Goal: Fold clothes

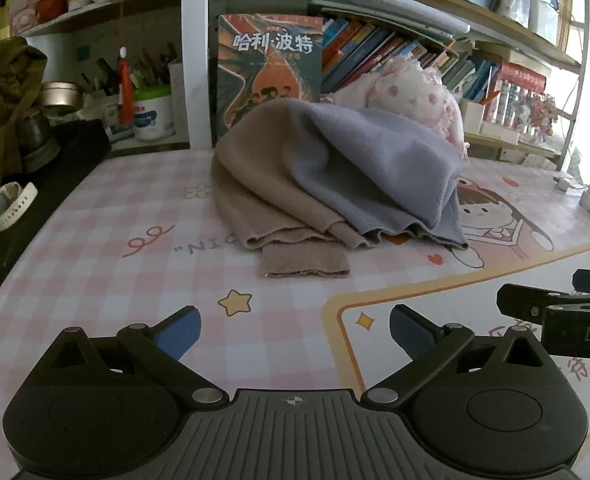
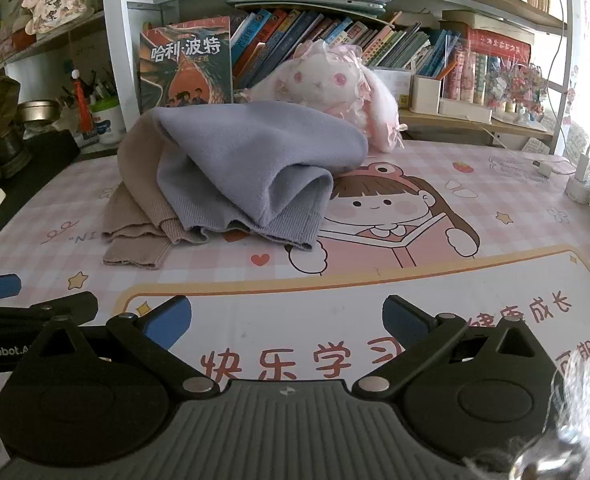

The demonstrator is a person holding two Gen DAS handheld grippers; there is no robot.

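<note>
The left gripper (image 1: 295, 330) hangs low over the desk mat (image 1: 95, 240) with its blue-padded fingers (image 1: 181, 330) spread wide and nothing between them. Straight ahead of it, well apart from the fingertips, lies the beige garment (image 1: 255, 184), bunched into a mound with a ribbed cuff (image 1: 307, 266) sticking out toward the tool and lying flat on the mat. Draped over the beige piece, ahead and slightly to the right, is the lavender garment (image 1: 375, 160), its folds rising into a soft hump and its hem touching the mat. Off to the right of this tool, just beside it, the right gripper (image 1: 555, 308) pokes into the picture from the edge. In the right wrist view the right gripper (image 2: 285, 322) is likewise opened wide and empty, hovering above the printed cartoon girl (image 2: 379, 204) and the red characters on the mat. From there the lavender garment (image 2: 247, 168) sits ahead and to the left, lying on top of the beige garment (image 2: 139, 184), which spreads further left with its cuff nearest the tool. Behind the pile, a pink and white plush rabbit (image 2: 331, 88) rests against the bookshelf (image 2: 335, 36), just beside the lavender cloth, and a book (image 2: 187, 64) stands upright beyond the clothes. The left gripper (image 2: 35, 312) shows at the left edge, close alongside.
</note>
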